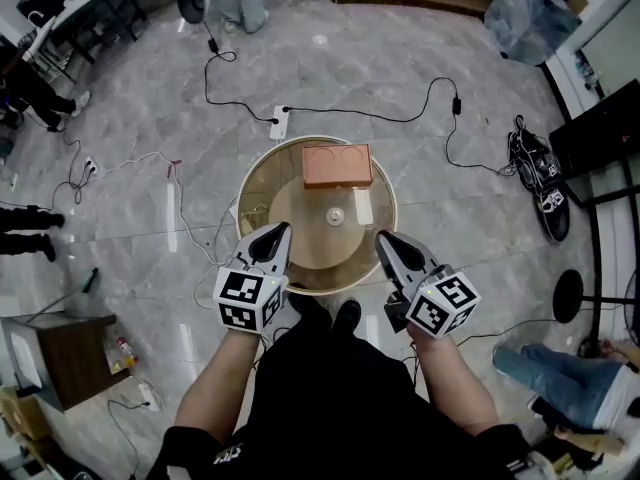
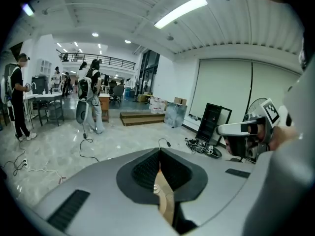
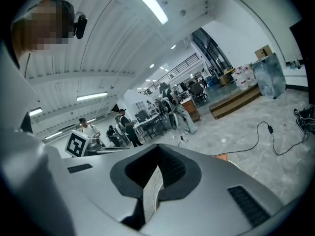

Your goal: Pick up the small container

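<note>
Head view, small container near copper box

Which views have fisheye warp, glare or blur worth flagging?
Head view: sharp, fisheye bends the seams of the floor, and small light reflections sit on its gloss. Left gripper view: strong barrel warp, black corners, ceiling strip light blown out. Right gripper view: same warp and dark corners, scene tilted, strip light clipped.
</note>
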Motion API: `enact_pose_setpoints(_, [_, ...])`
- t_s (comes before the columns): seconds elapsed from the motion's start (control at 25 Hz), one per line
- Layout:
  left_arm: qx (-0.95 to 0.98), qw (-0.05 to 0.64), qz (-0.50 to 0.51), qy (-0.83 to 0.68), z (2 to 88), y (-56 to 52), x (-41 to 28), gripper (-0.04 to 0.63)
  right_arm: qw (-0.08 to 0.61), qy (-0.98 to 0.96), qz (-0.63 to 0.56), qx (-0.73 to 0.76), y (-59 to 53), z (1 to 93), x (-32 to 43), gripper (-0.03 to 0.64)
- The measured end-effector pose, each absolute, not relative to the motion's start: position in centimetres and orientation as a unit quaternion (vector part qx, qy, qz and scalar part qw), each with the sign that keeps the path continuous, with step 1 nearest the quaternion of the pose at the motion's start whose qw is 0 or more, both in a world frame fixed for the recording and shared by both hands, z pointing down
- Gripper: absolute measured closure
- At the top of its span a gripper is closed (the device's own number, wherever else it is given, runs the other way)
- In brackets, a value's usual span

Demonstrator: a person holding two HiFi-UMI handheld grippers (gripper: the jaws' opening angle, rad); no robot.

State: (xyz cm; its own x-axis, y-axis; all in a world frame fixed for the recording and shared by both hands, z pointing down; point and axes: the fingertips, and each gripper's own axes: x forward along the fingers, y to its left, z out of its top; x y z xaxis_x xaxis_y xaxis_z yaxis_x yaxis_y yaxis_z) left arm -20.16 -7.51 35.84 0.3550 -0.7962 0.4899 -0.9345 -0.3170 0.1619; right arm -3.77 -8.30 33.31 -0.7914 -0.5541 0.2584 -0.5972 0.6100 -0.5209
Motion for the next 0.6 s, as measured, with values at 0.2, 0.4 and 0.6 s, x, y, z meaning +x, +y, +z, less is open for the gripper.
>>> enact_pose_setpoints(0.2, [0.806, 0.190, 0.181, -0.530, 34.9, -5.3, -15.2, 0.578, 0.006, -0.891, 0.308, 0.334, -5.5, 33.2, 1.3, 0.604])
enact_pose_setpoints(0.4, [0.818, 0.189, 0.179, -0.513, 35.5, -5.1, -11.5, 0.578, 0.002, -0.887, 0.309, 0.344, -4.1, 34.2, 5.1, 0.604])
enact_pose_setpoints(0.6, [0.822, 0.188, 0.179, -0.507, 37.2, -6.3, -9.7, 0.578, 0.002, -0.884, 0.308, 0.351, -4.4, 36.2, 7.1, 0.604])
